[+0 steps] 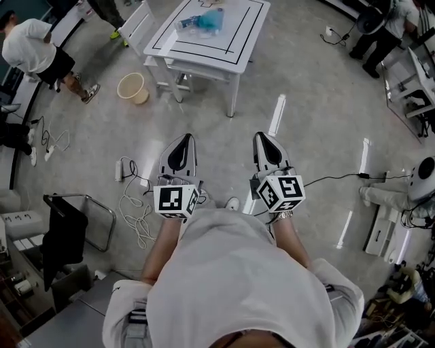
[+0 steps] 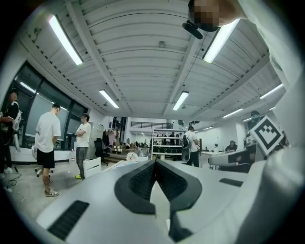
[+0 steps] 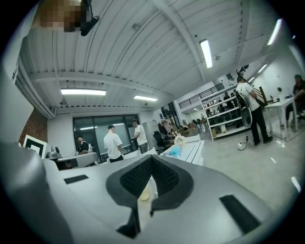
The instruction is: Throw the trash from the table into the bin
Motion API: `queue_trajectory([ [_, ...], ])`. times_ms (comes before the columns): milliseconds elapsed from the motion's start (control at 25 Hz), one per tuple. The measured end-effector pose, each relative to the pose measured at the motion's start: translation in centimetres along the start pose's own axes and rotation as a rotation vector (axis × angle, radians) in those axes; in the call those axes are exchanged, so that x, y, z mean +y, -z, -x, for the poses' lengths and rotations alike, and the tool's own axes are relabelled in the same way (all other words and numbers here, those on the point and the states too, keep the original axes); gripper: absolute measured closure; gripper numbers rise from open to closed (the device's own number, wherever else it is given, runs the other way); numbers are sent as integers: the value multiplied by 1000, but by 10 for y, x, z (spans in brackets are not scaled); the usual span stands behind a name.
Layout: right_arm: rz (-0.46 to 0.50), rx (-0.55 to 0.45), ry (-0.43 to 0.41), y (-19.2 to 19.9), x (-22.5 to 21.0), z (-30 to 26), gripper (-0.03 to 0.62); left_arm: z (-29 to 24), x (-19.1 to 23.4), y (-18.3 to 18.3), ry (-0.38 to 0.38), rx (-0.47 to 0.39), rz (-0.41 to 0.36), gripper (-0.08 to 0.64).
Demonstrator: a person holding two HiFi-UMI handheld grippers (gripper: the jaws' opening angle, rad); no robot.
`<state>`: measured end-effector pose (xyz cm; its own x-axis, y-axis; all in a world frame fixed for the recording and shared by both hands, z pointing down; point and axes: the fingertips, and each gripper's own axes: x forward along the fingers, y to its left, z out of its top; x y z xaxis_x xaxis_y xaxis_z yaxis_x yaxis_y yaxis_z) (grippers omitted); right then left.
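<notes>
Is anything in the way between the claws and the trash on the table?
Nothing visible is. Only bare floor lies between the left claw and right claw, both shut, and the white table, where the blue trash lies on top. The bin stands on the floor left of the table, apart from it.

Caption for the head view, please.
Person, shut left gripper and right gripper empty, faces white table bearing trash; bin on floor beside it.

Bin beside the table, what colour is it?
The bin is beige, clearest in the head view.
</notes>
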<state>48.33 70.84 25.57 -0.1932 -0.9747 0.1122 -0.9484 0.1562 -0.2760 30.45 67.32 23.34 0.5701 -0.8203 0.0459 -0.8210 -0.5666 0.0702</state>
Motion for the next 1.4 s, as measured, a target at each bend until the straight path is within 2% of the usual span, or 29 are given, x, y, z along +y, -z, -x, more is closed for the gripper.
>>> queue_trajectory([
  [200, -19, -2, 6, -1, -11, -1, 583, -16, -10, 1, 6, -16, -5, 555],
  [360, -7, 5, 27, -3, -29, -25, 583, -44, -5, 5, 23, -11, -21, 555],
  [560, 3, 46, 48, -5, -33, -79, 583, -86, 36, 13, 25, 2, 26, 555],
  [720, 52, 50, 48, -20, -30, -125, 583, -129, 62, 7, 37, -17, 19, 555],
  [840, 68, 55, 75, -30, -30, -154, 583, -157, 75, 1, 79, -13, 15, 555],
  [1040, 68, 92, 106, -25, -33, -190, 583, -198, 95, -1, 133, -19, 8, 555],
  [1200, 88, 124, 115, -24, -53, -211, 583, -225, 100, 7, 135, -2, 48, 555],
  [1400, 52, 139, 116, -26, -95, -242, 583, -262, 97, 18, 121, 47, 32, 555],
])
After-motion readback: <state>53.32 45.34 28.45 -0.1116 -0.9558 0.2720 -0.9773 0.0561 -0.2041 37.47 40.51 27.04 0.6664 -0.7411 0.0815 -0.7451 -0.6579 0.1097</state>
